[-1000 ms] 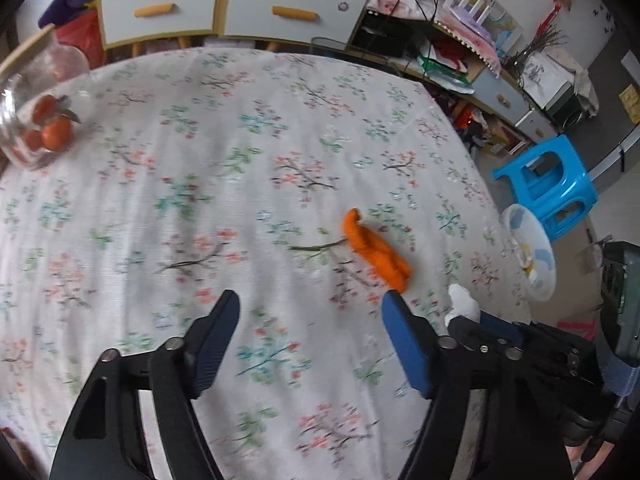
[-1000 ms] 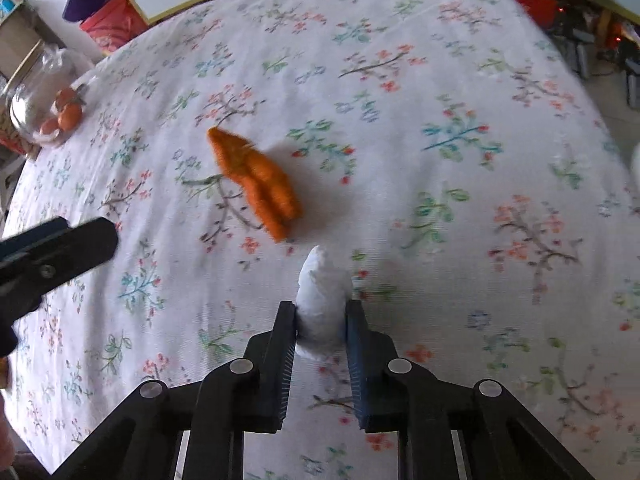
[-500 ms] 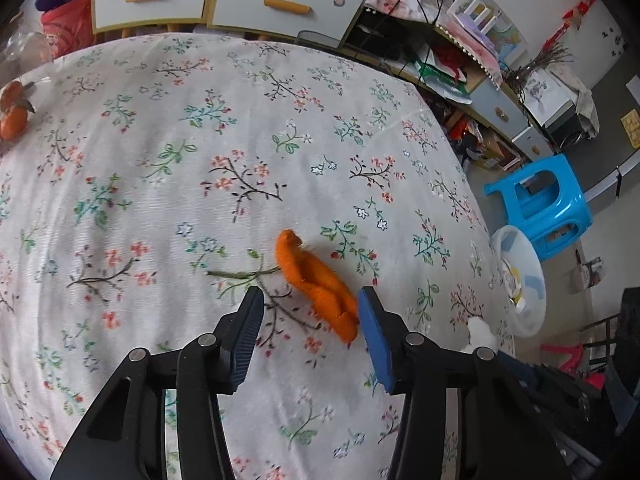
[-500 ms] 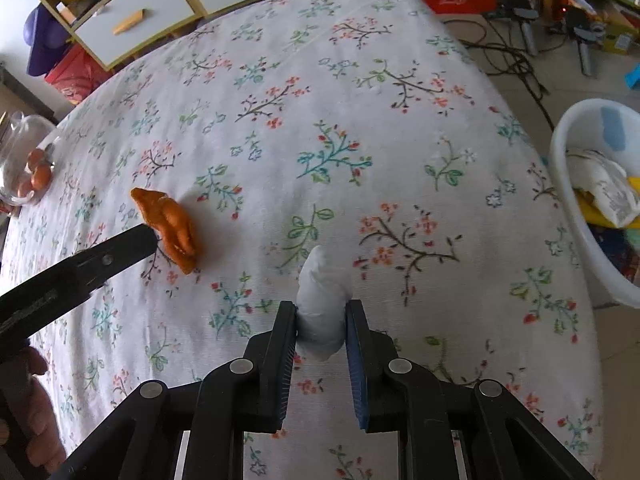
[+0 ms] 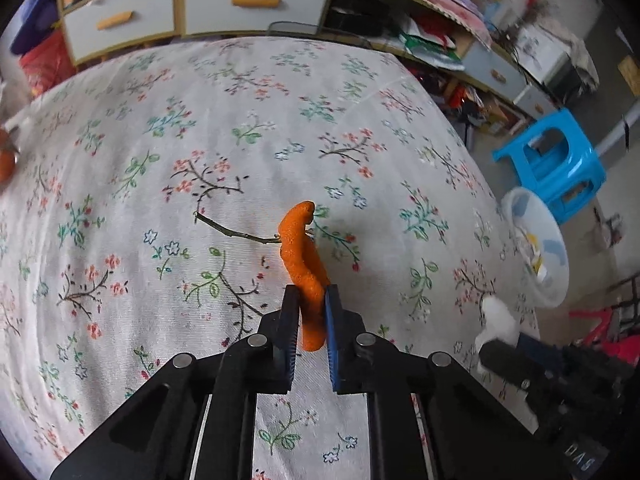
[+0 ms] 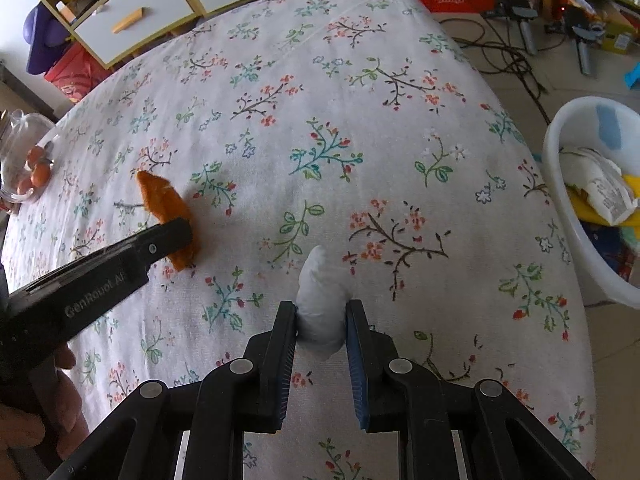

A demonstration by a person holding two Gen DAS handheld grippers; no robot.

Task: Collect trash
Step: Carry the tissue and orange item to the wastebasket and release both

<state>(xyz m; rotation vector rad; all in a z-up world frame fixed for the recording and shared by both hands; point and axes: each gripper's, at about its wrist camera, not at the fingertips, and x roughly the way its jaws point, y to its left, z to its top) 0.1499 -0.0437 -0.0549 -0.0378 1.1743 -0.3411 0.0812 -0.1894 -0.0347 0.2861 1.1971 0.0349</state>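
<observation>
My left gripper [image 5: 311,300] is shut on an orange peel [image 5: 301,252], whose far end rests on the floral tablecloth [image 5: 200,140]. The peel [image 6: 160,200] and the left gripper [image 6: 176,236] also show in the right wrist view. My right gripper [image 6: 321,312] is shut on a crumpled white tissue [image 6: 320,304] and holds it above the cloth. The tissue [image 5: 496,318] shows at the right of the left wrist view too. A white trash bin [image 6: 576,240] with paper scraps stands on the floor past the table's right edge.
A clear jar [image 6: 24,160] with small orange fruits sits at the table's left edge. A blue plastic stool [image 5: 556,164] stands beyond the bin [image 5: 540,248]. Drawers [image 5: 248,4] and cluttered shelves lie behind the table. Cables [image 6: 504,52] lie on the floor.
My left gripper moved forward over the orange peel and closed on it. My right gripper carried the tissue to the right, toward the table edge and the bin.
</observation>
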